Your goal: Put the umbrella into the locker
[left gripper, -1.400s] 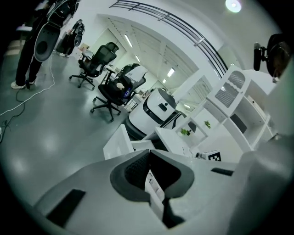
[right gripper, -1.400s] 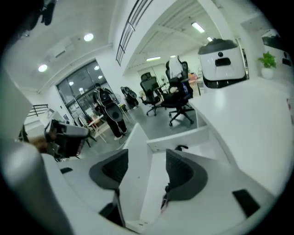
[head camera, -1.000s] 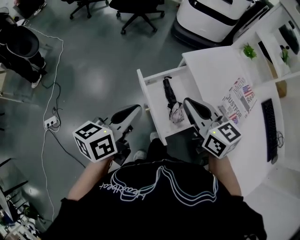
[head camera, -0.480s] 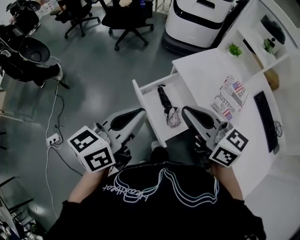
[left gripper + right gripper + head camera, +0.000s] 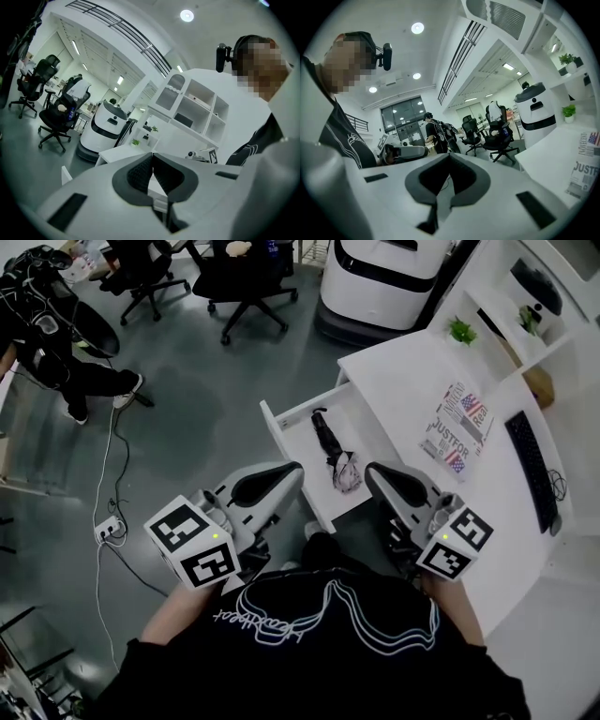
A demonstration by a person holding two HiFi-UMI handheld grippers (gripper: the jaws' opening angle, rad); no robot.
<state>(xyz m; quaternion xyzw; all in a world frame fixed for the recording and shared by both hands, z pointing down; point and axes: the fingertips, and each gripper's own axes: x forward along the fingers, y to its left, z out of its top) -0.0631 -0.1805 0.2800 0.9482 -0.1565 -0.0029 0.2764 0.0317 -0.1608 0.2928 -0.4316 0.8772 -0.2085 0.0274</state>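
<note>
A black folded umbrella lies lengthwise in the open white drawer of the desk, its patterned end toward me. My left gripper hovers just off the drawer's near left edge, jaws shut and empty; in the left gripper view its pads meet at the tip. The right gripper hangs at the drawer's near right corner, also shut on nothing, and in its own view the right gripper points level across the room. Neither one touches the umbrella.
The white desk carries a printed leaflet, a keyboard and small plants. A white machine and office chairs stand beyond. A person in black is at far left; a power strip lies on the floor.
Both grippers rose. The right one drew back from beside the umbrella's near end to the drawer's corner; the left one came in toward the drawer's left edge. The umbrella stayed put.
</note>
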